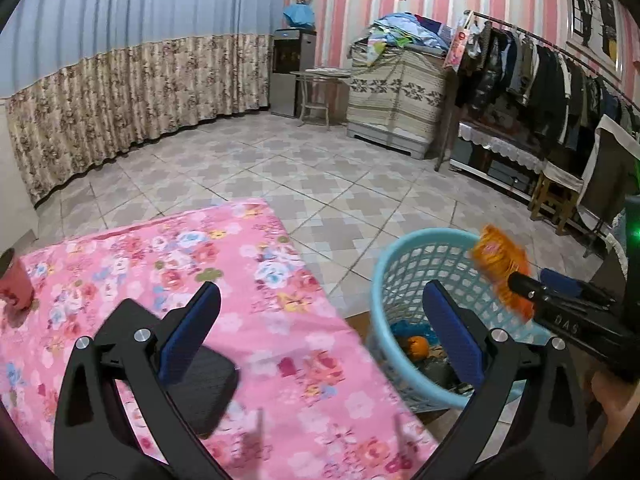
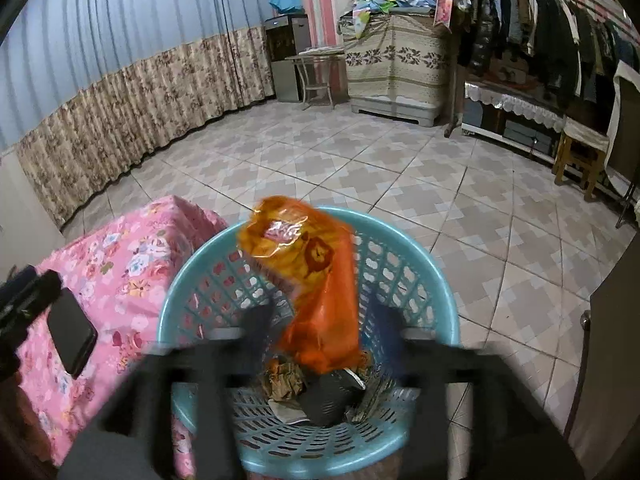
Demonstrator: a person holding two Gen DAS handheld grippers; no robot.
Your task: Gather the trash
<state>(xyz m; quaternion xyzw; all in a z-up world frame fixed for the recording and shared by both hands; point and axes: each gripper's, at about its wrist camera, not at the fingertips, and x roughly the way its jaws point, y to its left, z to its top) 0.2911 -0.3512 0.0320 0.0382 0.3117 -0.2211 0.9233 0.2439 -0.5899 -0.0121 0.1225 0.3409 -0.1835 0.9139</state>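
An orange plastic snack bag [image 2: 316,280] hangs over the light-blue lattice basket [image 2: 440,280] between the blurred fingers of my right gripper [image 2: 322,316]. The jaws stand apart and the pads do not press on it. In the basket lie crumpled brown paper [image 2: 284,380] and a black wrapper [image 2: 324,400]. In the left wrist view my left gripper [image 1: 322,292] is wide open and holds nothing, above the edge of the pink floral table [image 1: 160,264]. The basket [image 1: 380,272] stands to its right, with the right gripper [image 1: 536,280] and the orange bag [image 1: 500,264] at its rim.
A black phone [image 1: 208,388] lies on the table under my left finger, and a red cup [image 1: 14,284] stands at the far left edge. Tiled floor [image 1: 320,176] stretches beyond. A clothes rack [image 1: 540,72], a wooden stool [image 1: 556,196] and a covered cabinet [image 1: 396,104] line the far side.
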